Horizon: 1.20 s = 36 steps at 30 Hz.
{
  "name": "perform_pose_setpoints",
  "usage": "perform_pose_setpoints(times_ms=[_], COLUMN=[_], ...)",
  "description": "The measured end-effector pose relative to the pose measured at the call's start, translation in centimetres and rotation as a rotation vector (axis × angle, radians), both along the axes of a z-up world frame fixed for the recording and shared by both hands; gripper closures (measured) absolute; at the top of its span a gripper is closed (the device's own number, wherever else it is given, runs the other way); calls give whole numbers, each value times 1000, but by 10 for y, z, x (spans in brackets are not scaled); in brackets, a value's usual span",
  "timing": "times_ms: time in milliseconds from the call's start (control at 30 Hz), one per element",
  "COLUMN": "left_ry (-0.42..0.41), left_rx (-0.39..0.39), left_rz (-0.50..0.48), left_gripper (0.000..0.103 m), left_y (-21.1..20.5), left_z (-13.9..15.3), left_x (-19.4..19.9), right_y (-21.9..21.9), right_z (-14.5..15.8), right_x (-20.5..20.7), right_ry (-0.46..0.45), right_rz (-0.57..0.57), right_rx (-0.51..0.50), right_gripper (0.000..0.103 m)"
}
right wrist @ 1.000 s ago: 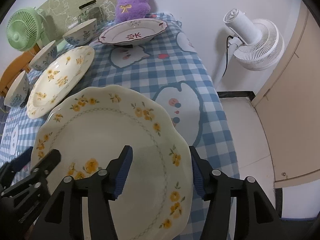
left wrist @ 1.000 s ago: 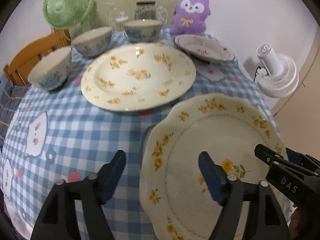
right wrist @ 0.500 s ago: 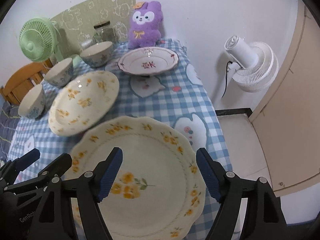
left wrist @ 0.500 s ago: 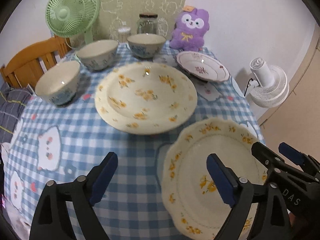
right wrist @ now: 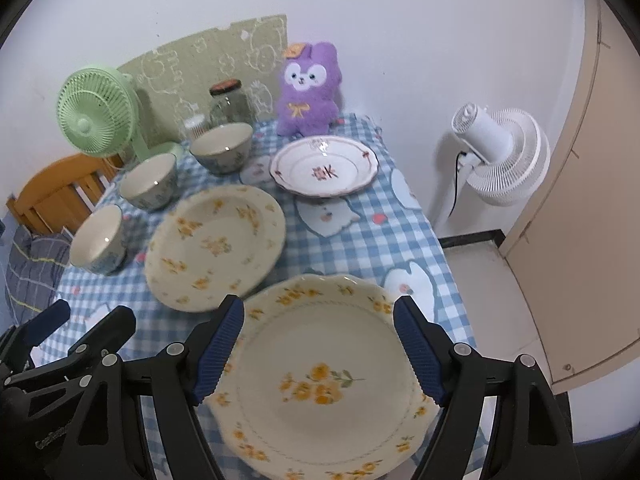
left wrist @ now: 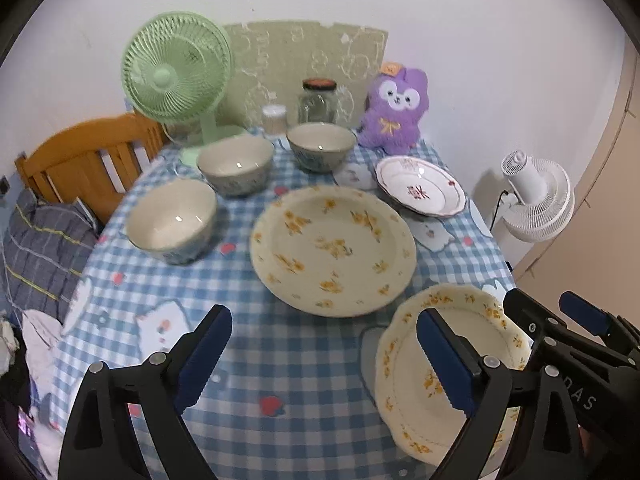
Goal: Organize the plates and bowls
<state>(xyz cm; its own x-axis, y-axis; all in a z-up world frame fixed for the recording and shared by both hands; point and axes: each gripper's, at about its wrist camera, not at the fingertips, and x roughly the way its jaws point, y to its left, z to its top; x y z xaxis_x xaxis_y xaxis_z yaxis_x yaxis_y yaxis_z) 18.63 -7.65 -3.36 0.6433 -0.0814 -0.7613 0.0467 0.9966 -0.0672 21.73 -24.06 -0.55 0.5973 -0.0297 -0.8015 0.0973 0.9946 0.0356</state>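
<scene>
Beyond the scalloped plate (left wrist: 448, 364) in the left wrist view, checked cloth lies bare up to the round plate (left wrist: 332, 250); three bowls (left wrist: 172, 220) curve behind that plate. The left gripper (left wrist: 324, 364) hangs tilted down above the cloth, its jaws opening with nothing between them.

Seen from the right wrist, the scalloped plate (right wrist: 320, 376) sits at the table's (right wrist: 404, 216) near right corner, its rim close to the edge. The right gripper (right wrist: 318, 350) hovers over it, released, pads clear.
</scene>
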Motion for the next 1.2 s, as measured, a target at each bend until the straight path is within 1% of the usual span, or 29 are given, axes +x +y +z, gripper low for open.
perform_pose_setpoints(times_ms=[167,333,467,700,800,933,1000,1100,1200], left_ry=[-26,-48,-74,-91,-121,-127,-127,-140,-121], left_rx=[14,3,1,-25,-43,-45,-43,-24,-25], left_rz=[3,0,-23,-74,-91,-97,-86,-67,-58], left_gripper=[8,8,7,6,4,2,0,0,0], left_y=[17,34,49,70,80,87,90,91,90], left_z=[17,30,40,52,59,65,67,69,67], left_x=[-5,-8,-9,-1,1,6,9,13,22], right_y=[16,33,46,69,78,85,86,86,84], right_z=[16,33,44,59,64,73,77,79,76], right_x=[-5,-10,-14,-15,-11,-7,-4,4,14], right_ry=[-30,-67,-91,-139,-140,-136,-129,-131,-121], right_rz=[-4,-25,-54,-107,-121,-133,-121,-103,-81], right_rx=[2,-17,-25,-56,-61,-77,-68,-75,-67], right_gripper=[22,18,18,14,13,13,13,13,13])
